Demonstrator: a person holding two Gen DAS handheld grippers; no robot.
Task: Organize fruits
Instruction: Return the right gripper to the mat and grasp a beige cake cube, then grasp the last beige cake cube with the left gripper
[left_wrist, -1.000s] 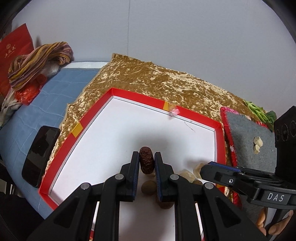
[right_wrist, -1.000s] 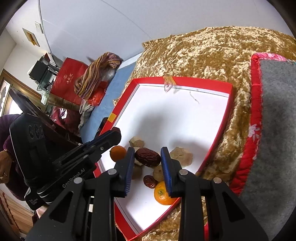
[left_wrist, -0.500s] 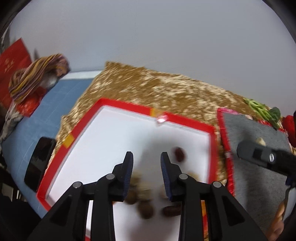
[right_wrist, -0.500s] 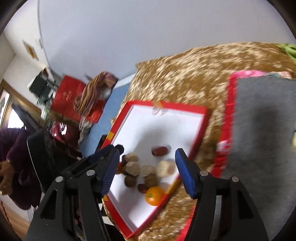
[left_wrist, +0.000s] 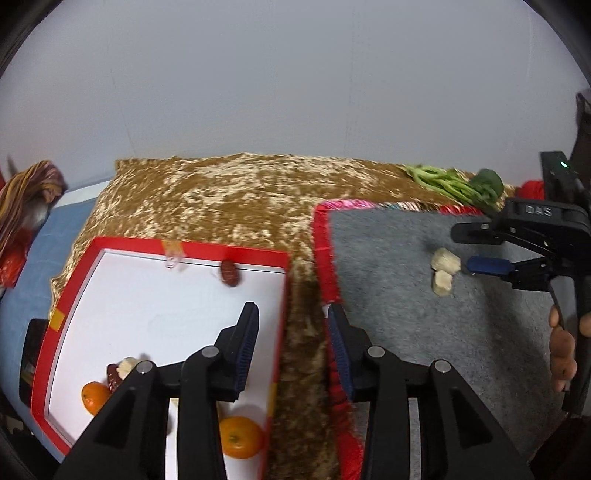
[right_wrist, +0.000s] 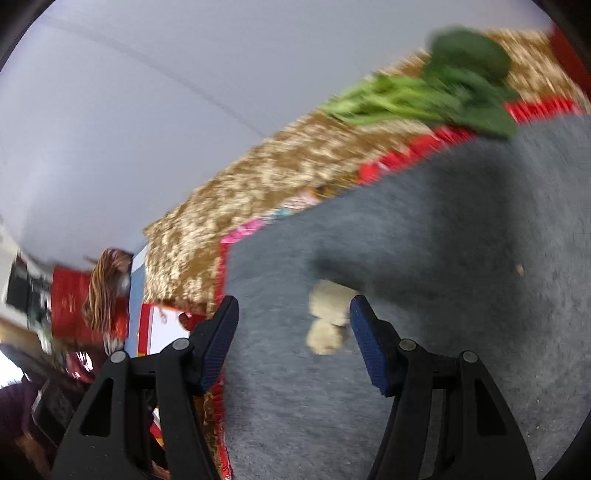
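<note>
A white tray with a red rim (left_wrist: 284, 295) holds a red date (left_wrist: 229, 273) by its far rim, two oranges (left_wrist: 242, 437) (left_wrist: 94, 397) and a few small pieces near the front. My left gripper (left_wrist: 291, 317) hangs over the gold cloth between the tray and the grey mat (left_wrist: 424, 350), its jaws opening with nothing between them. My right gripper (right_wrist: 293, 310) (left_wrist: 463, 249) is open over the grey mat (right_wrist: 461, 258). Two pale chunks (right_wrist: 327, 317) (left_wrist: 443, 271) lie on the mat just ahead of its fingers, near the right one, untouched.
Leafy greens (right_wrist: 443, 92) (left_wrist: 454, 184) lie on the gold cloth (left_wrist: 221, 199) beyond the mat's red edge. A striped cloth bundle (left_wrist: 29, 192) and a dark phone (left_wrist: 31, 339) sit on the blue cover at the left. A wall stands behind.
Both grippers let go of their dates and opened. Both swung right: the left from over the tray to the cloth strip, the right onto the grey mat. One date now lies by the tray's far rim.
</note>
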